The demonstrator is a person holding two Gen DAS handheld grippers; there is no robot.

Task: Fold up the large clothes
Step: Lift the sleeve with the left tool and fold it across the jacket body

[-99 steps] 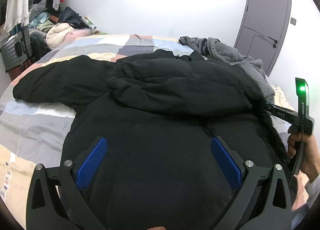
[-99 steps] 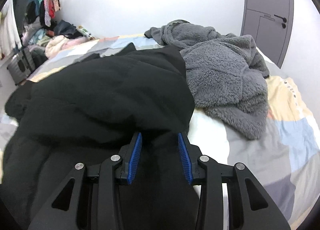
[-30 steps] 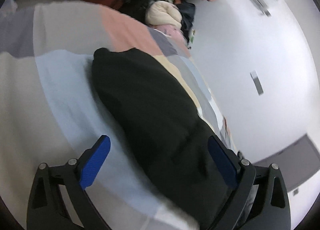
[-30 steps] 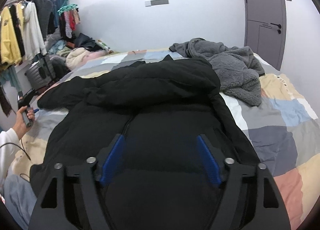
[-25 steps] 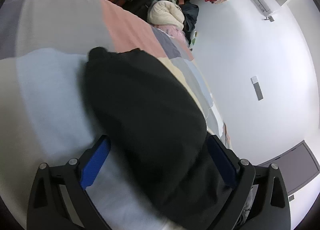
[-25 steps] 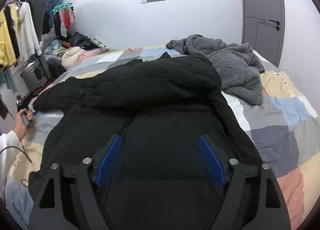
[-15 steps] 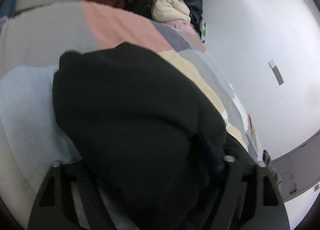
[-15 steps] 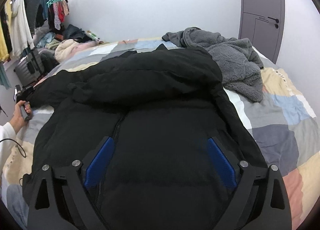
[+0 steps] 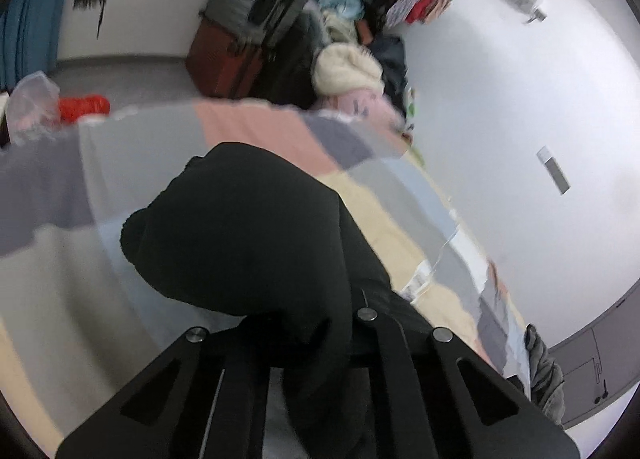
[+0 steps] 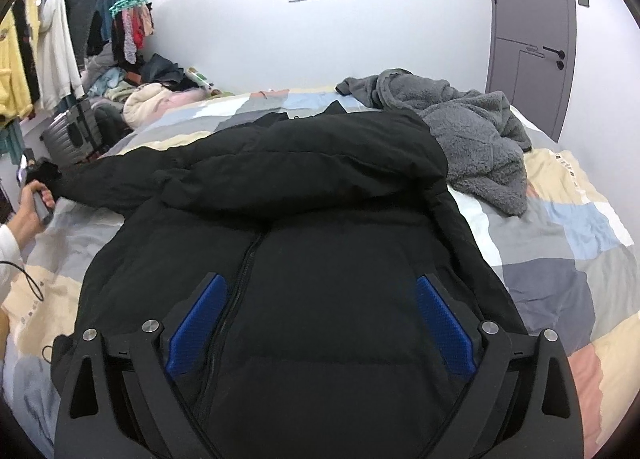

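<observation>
A black padded jacket point(image 10: 320, 219) lies front-up on the patchwork bed point(image 10: 580, 259), zip running down its middle. Its left sleeve point(image 10: 100, 179) stretches toward the bed's left edge. There a person's hand point(image 10: 28, 211) holds my left gripper point(image 10: 36, 175). In the left wrist view my left gripper point(image 9: 304, 339) is shut on the sleeve's end point(image 9: 240, 227), which hangs bunched over the fingers and hides the pads, raised off the bedspread. My right gripper point(image 10: 320, 323) hovers open above the jacket's lower front, blue pads point(image 10: 196, 323) wide apart, with nothing gripped.
A grey fleece garment point(image 10: 472, 139) lies heaped at the bed's far right, touching the jacket's shoulder. A grey door point(image 10: 528, 31) stands behind it. Suitcases point(image 9: 224, 59), a clothes pile point(image 9: 344, 67) and hanging clothes point(image 10: 44, 51) crowd the left side beyond the bed.
My left gripper closed on the sleeve end and lifted it off the bed. My right gripper's jaws spread wider while staying over the jacket's front.
</observation>
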